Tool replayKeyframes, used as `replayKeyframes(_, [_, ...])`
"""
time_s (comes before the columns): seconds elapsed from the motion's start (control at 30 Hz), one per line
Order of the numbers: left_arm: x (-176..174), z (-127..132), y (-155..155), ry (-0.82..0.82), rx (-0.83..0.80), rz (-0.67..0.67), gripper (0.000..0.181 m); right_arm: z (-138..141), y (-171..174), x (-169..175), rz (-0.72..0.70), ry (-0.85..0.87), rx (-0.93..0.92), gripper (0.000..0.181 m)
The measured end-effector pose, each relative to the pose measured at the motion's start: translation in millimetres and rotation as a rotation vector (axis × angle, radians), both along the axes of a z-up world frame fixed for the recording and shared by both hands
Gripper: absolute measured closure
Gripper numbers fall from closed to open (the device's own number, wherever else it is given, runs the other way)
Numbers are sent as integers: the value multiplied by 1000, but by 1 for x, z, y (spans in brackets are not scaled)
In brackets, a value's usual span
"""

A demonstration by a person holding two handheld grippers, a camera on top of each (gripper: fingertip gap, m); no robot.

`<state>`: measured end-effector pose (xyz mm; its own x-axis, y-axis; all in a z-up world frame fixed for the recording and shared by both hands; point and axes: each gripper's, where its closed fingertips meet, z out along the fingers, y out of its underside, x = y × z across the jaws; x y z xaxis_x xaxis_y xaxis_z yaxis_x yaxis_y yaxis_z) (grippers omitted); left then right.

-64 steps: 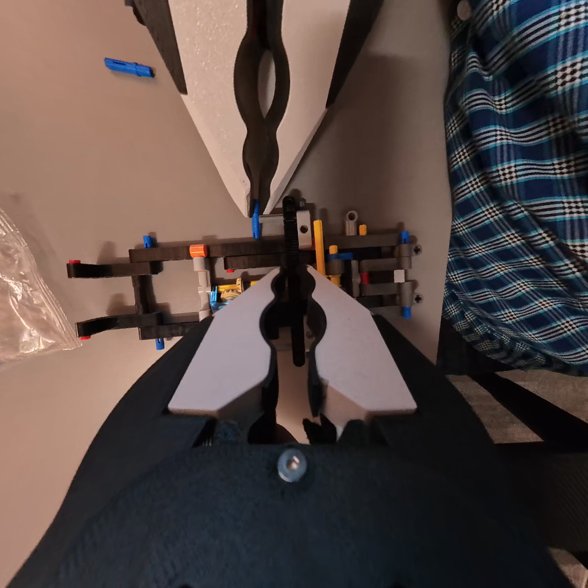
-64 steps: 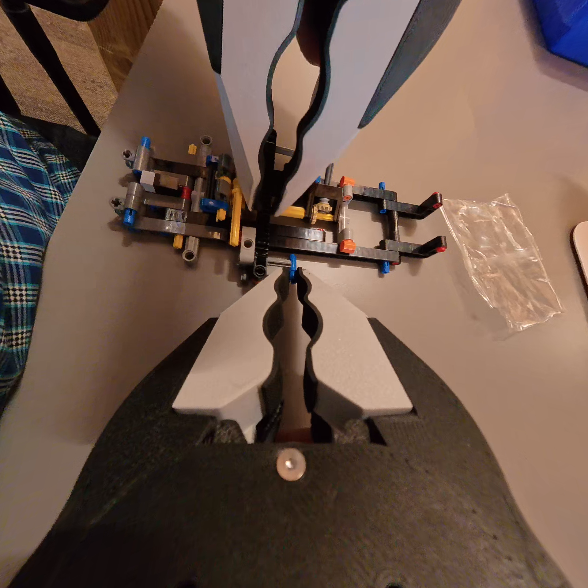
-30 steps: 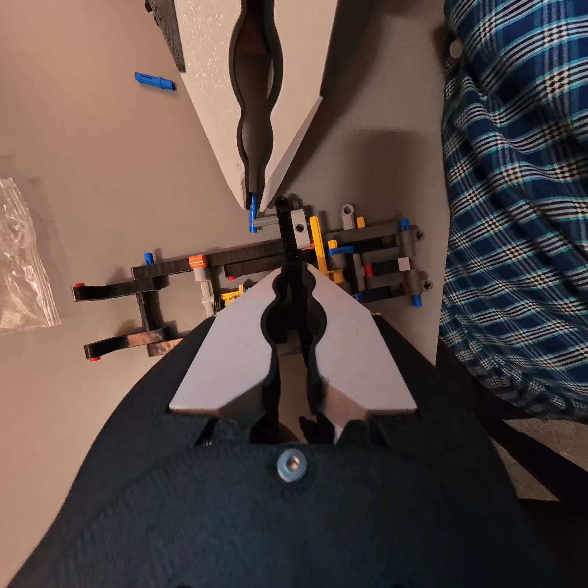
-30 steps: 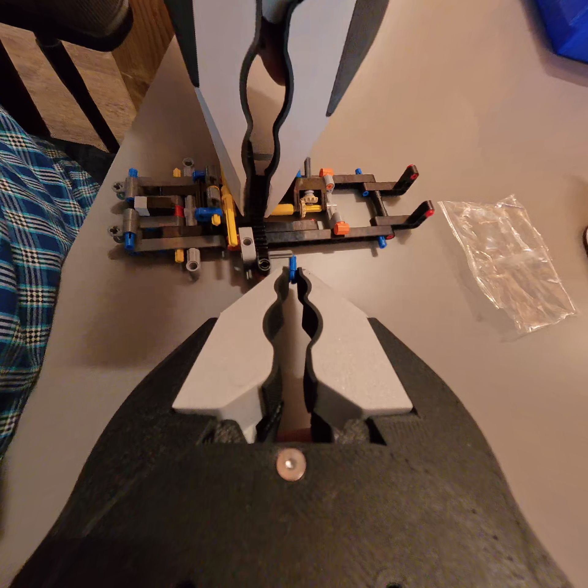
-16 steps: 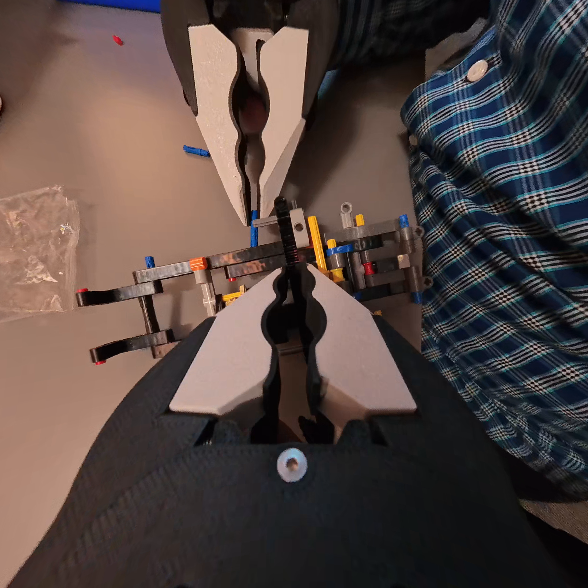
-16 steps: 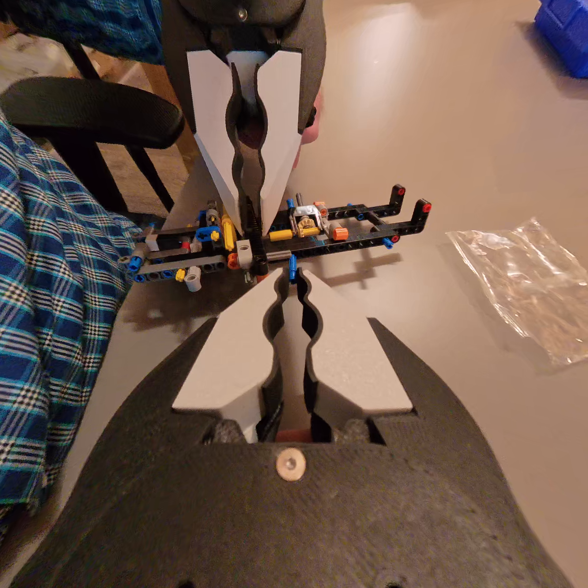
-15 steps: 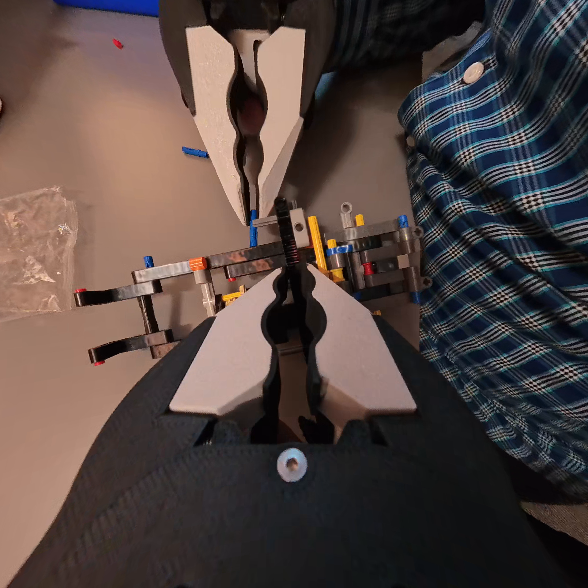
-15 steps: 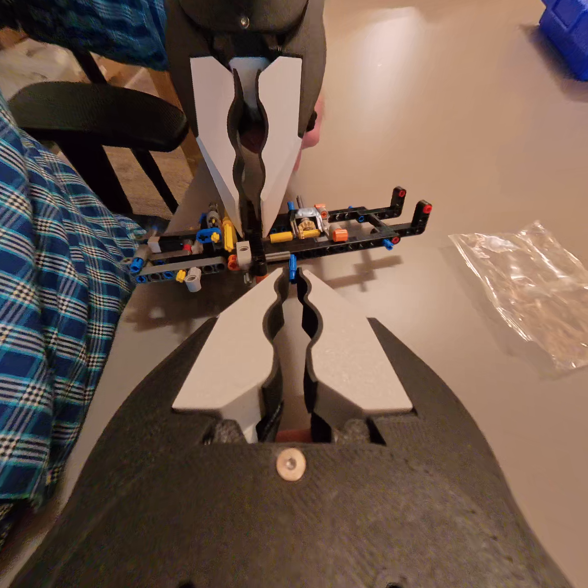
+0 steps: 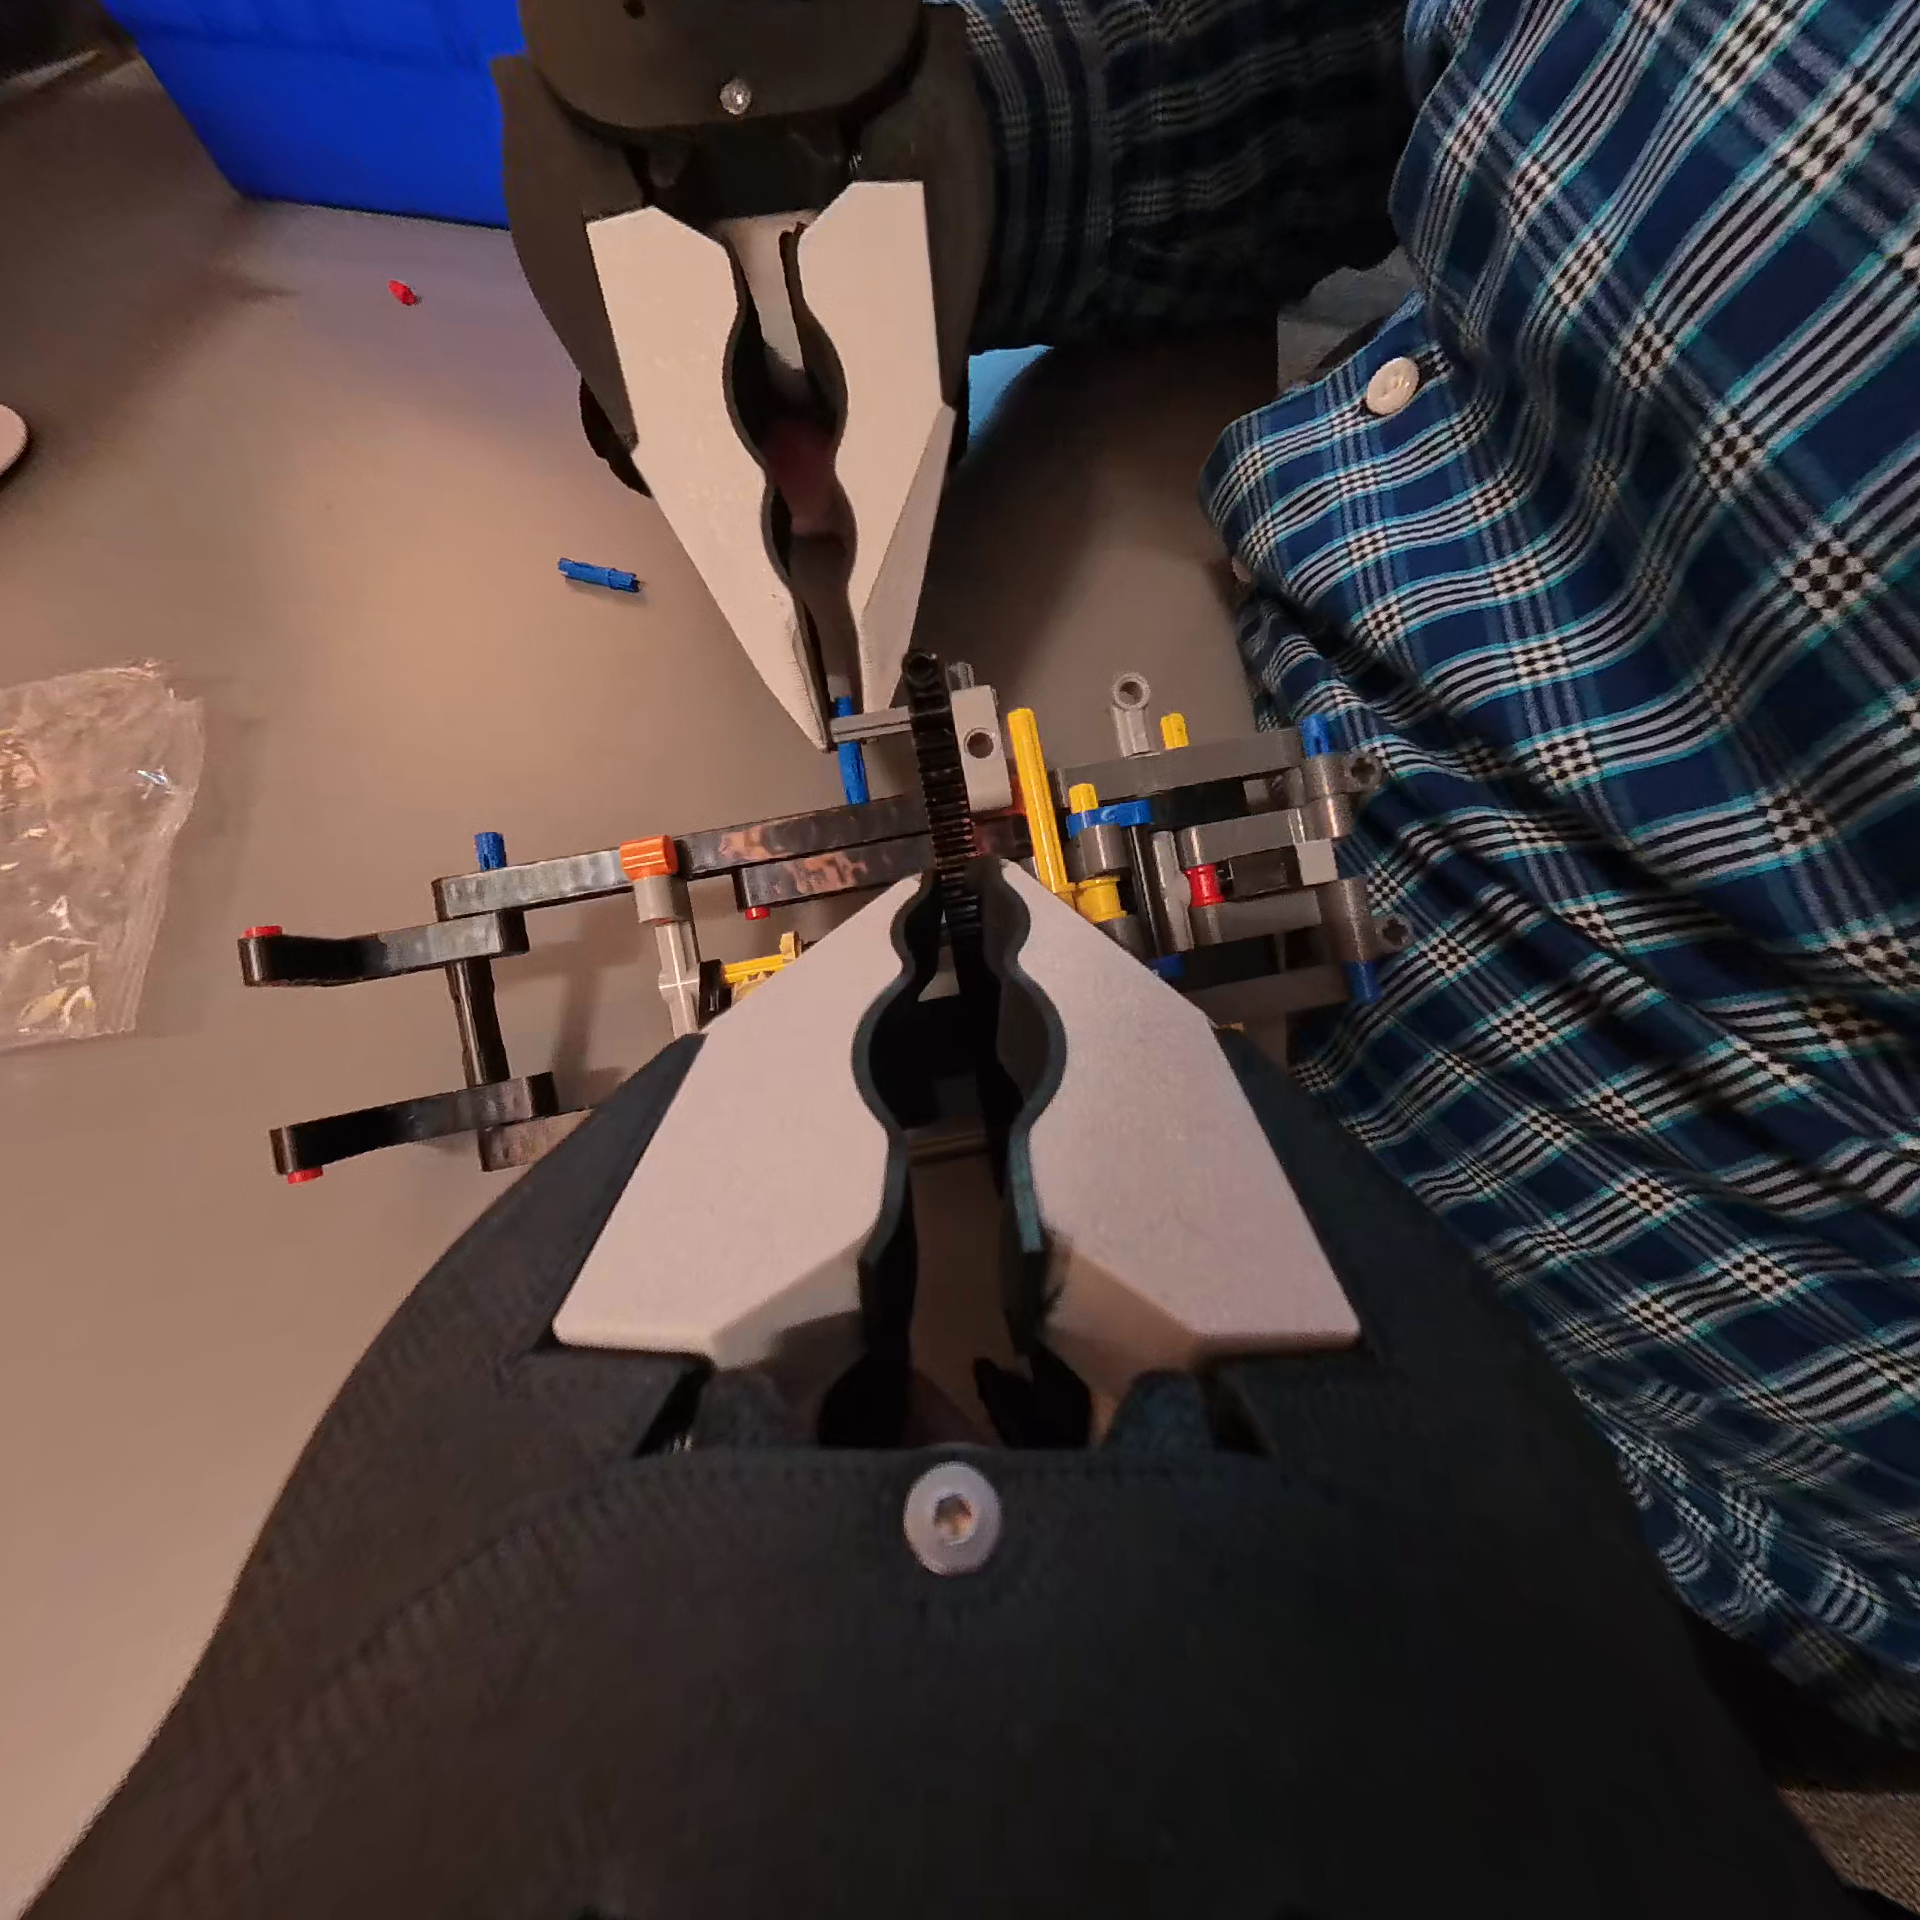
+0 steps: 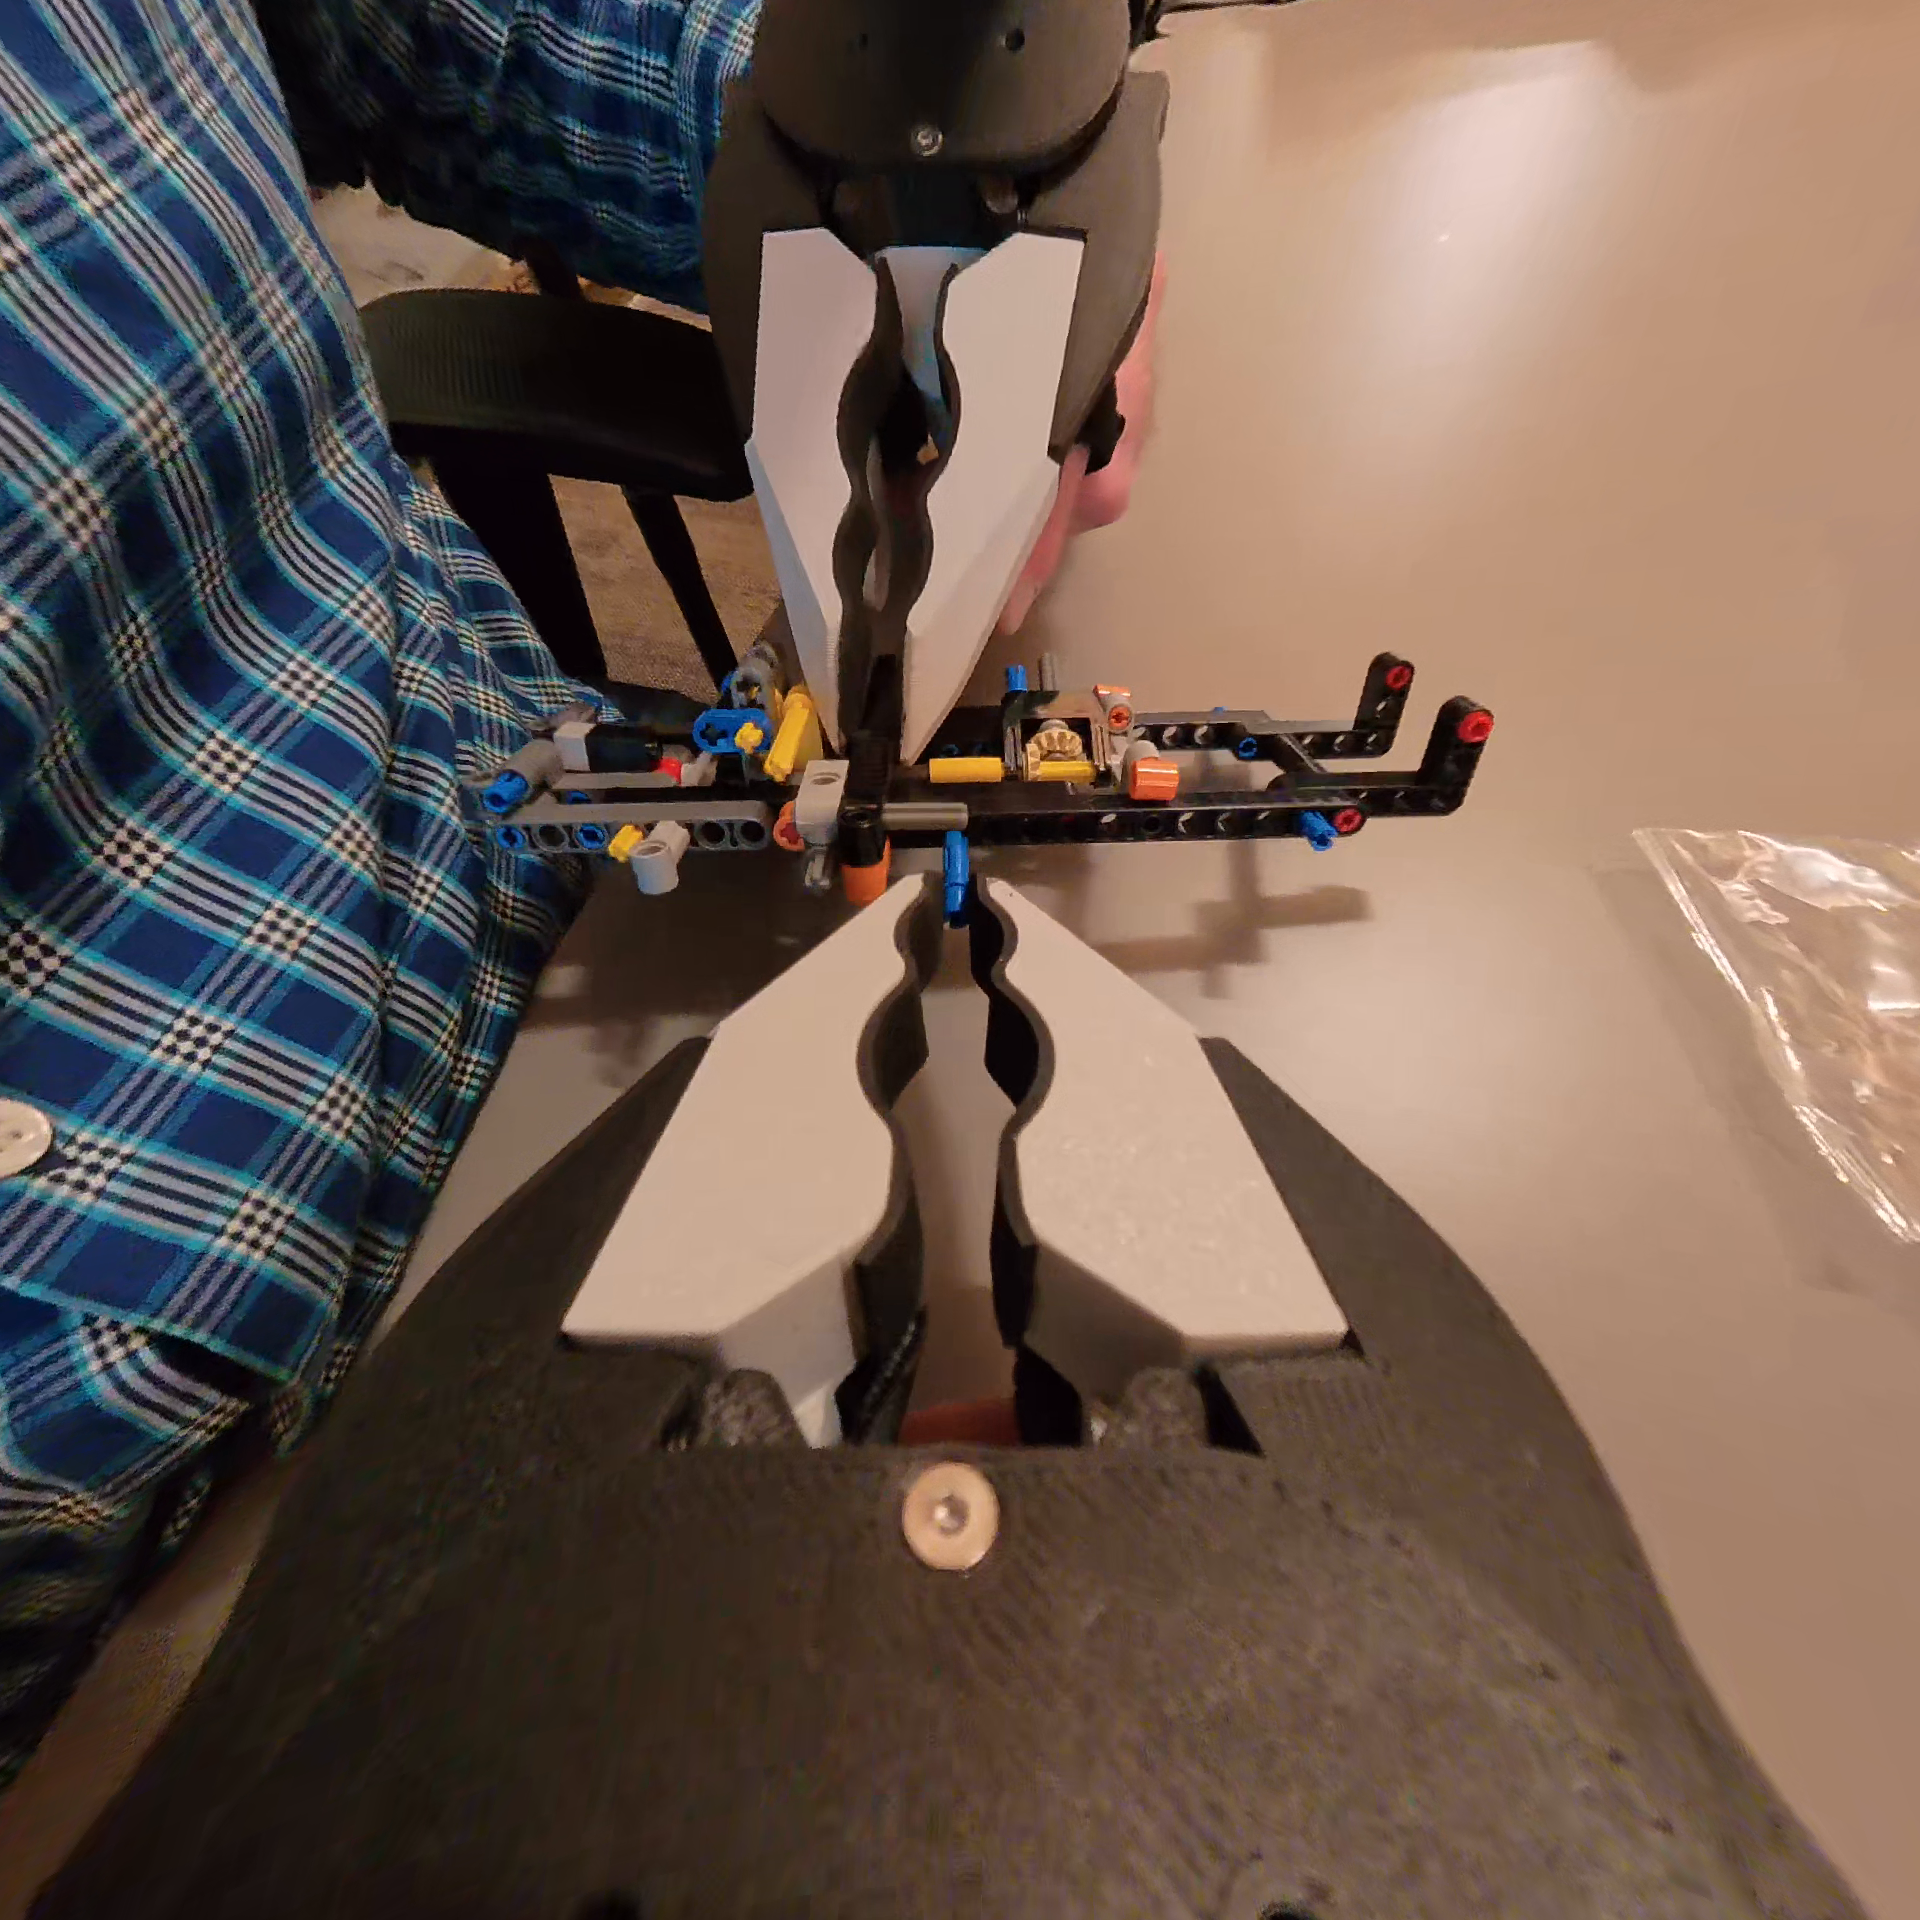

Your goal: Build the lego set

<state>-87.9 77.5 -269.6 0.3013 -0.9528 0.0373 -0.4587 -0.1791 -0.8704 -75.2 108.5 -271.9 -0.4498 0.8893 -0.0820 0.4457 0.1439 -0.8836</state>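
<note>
The lego model [image 9: 790, 852] is a long frame of black beams with grey, yellow, orange and blue parts, held off the table. My left gripper [image 9: 958, 883] is shut on the black toothed bar [image 9: 940, 769] that crosses the model's middle. My right gripper [image 10: 954, 891] is shut on a small blue pin [image 10: 954, 860], whose far end meets the black beam next to a grey axle. In the left wrist view the right gripper [image 9: 847, 698] comes in from above with the blue pin [image 9: 852, 767]. In the right wrist view the left gripper [image 10: 871, 740] stands over the model [image 10: 1143, 805].
A clear plastic bag [image 9: 83, 852] lies left of the model, also in the right wrist view [image 10: 1829, 997]. A loose blue pin [image 9: 597, 575] and a tiny red piece [image 9: 402, 294] lie on the table. A blue bin [image 9: 312, 104], a plaid shirt [image 9: 1610, 727] and a chair armrest [image 10: 551, 384] are close.
Both grippers have risen and tilted, and the model has come up off the table with them. The blue pin stays at the beam's side. Neither grip has changed.
</note>
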Motion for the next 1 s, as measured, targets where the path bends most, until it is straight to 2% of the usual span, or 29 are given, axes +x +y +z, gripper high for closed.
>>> replayKeyframes(0.13, [1, -1, -2, 6, -10, -12, 176, 2, -3, -1, 15, 14, -2, 179])
replayKeyframes(1.0, [9, -23, -10, 146, -40, -89, 176, -29, -14, 4, 71, -94, 209, 180])
